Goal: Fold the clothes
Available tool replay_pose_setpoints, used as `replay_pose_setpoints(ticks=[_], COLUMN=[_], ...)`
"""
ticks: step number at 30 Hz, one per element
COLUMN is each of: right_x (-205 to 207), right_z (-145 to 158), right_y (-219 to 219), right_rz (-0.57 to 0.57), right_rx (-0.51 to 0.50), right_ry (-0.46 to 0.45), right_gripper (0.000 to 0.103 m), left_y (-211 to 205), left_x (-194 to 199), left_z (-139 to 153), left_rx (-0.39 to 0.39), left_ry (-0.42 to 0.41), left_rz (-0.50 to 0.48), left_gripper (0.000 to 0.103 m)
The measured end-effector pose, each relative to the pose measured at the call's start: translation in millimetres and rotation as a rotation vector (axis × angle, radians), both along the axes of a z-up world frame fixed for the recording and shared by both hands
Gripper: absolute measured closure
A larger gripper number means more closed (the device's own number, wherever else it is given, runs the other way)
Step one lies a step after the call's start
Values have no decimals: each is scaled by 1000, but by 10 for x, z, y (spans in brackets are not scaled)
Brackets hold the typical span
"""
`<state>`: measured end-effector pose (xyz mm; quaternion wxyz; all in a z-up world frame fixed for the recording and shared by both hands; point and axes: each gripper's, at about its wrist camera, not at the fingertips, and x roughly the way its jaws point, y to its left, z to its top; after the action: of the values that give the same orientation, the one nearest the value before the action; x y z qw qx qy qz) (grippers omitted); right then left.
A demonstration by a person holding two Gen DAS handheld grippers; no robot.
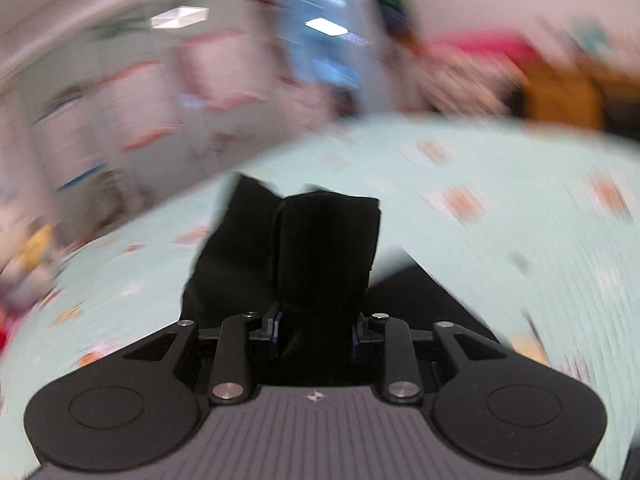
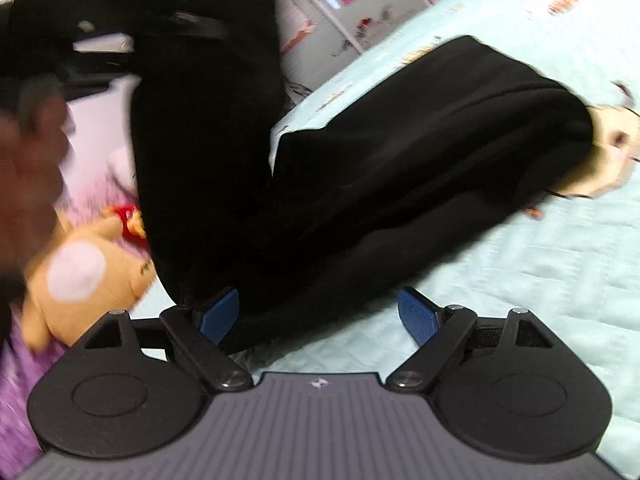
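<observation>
Two hand-held grippers work one black garment on the bed. The left hand-held gripper has its pads pinched on a bunched fold of the cloth, lifted off the pale green cover, likely to carry that end over. The right hand-held gripper stands spread wide, gripping nothing, with cloth lying between its blue pads near the bed's edge, beside a plush bear

The left gripper has its jaws drawn in close, pinching a bunched fold of black garment that stands up between them. The right gripper has its jaws spread wide, the blue pads bare. A blurred hand shows far left of the right jaws.
</observation>
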<state>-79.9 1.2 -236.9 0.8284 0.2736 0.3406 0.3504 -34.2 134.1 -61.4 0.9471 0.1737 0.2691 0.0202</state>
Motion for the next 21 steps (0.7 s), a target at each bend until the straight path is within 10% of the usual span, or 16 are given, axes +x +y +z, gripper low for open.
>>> replay_pose_setpoints(ticks=[5, 13, 21], right_x=[-66, -279, 663], right_z=[-6, 246, 763], right_y=[-589, -1275, -1167], right_rz=[10, -109, -161], right_rx=[9, 56, 209], right_ry=[81, 85, 109], right_gripper=[27, 24, 20], left_y=[-114, -150, -341], left_x=[123, -178, -323], left_z=[-561, -333, -460], left_rx=[24, -67, -41], left_ry=[113, 64, 58], left_rz=[13, 12, -26], left_gripper=[70, 53, 42])
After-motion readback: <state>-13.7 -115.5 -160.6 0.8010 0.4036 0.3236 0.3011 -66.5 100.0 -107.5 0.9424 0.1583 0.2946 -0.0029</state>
